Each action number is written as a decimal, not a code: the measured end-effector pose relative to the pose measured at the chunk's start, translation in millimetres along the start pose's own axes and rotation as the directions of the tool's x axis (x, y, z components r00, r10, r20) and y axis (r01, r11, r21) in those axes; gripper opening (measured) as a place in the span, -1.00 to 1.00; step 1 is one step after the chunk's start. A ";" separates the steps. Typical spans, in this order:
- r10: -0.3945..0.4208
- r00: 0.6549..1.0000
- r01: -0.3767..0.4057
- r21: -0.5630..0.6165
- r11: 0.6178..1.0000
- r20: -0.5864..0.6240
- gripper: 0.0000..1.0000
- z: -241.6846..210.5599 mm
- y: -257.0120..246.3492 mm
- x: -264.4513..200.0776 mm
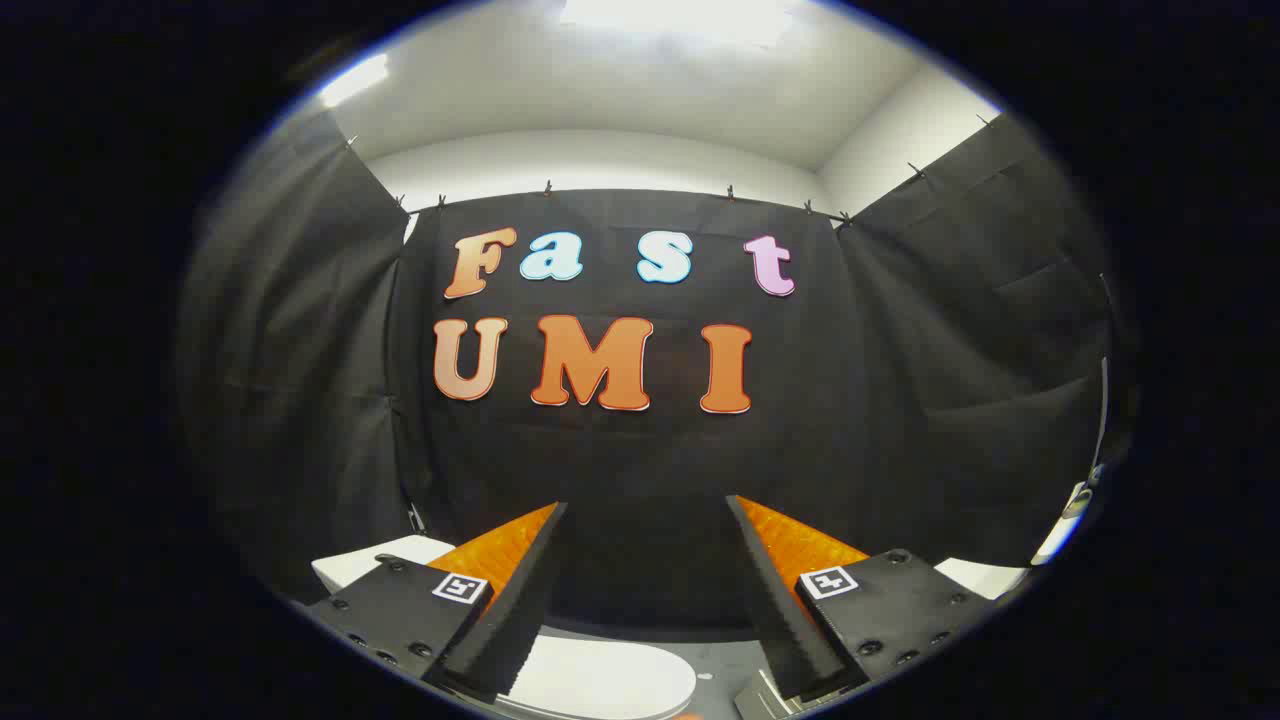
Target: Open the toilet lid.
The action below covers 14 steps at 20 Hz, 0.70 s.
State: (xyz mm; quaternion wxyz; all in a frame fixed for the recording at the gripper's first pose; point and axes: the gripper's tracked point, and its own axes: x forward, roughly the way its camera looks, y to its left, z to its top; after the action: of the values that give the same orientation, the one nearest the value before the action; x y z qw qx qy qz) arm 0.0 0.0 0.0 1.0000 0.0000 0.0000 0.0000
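White porcelain sits low beneath a handheld claw point(647, 560) in a cloth-walled booth, where the job at hand is to raise a toilet lid point(600, 680). The claw's two fingers stand released and well apart, gripping nothing, with only the dark booth wall point(640, 470) showing in the gap between them. The lid, a smooth pale oval, lies flat and shut below and between the fingers, nearer the left one, its front edge hidden under the claw itself. A pale block point(370, 562), probably the cistern or a neighbouring fixture, sits just outside the left finger; another pale surface point(985, 577) shows outside the right finger, too cropped to identify. The claw points level at the wall rather than down at the lid, which suggests the approach has barely begun: nothing is touching the lid. The wide spread of the fingers looks like readiness to straddle or hook the lid's rim. Judging from the pose, the next move would call for tipping the claw downward and finding the rim's edge; a smooth, glossy lid may slip from a shallow bite.
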 end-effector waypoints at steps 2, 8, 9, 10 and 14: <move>-0.006 1.000 0.006 0.006 1.000 0.006 0.95 2.5 1.6 6.4; -0.010 1.000 0.011 0.048 0.999 -0.012 0.95 -7.1 3.6 12.5; -0.017 1.000 0.017 0.053 0.998 -0.018 0.95 -8.6 0.4 12.9; -0.022 1.000 0.023 0.055 0.998 -0.022 0.95 -9.6 -1.2 13.5; -0.045 0.999 0.045 0.065 0.997 0.000 0.95 -1.5 -9.4 13.9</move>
State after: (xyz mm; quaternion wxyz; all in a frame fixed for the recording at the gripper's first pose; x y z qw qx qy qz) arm 13.9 -9.4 -1.5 0.9992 0.0325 -0.0009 -0.0227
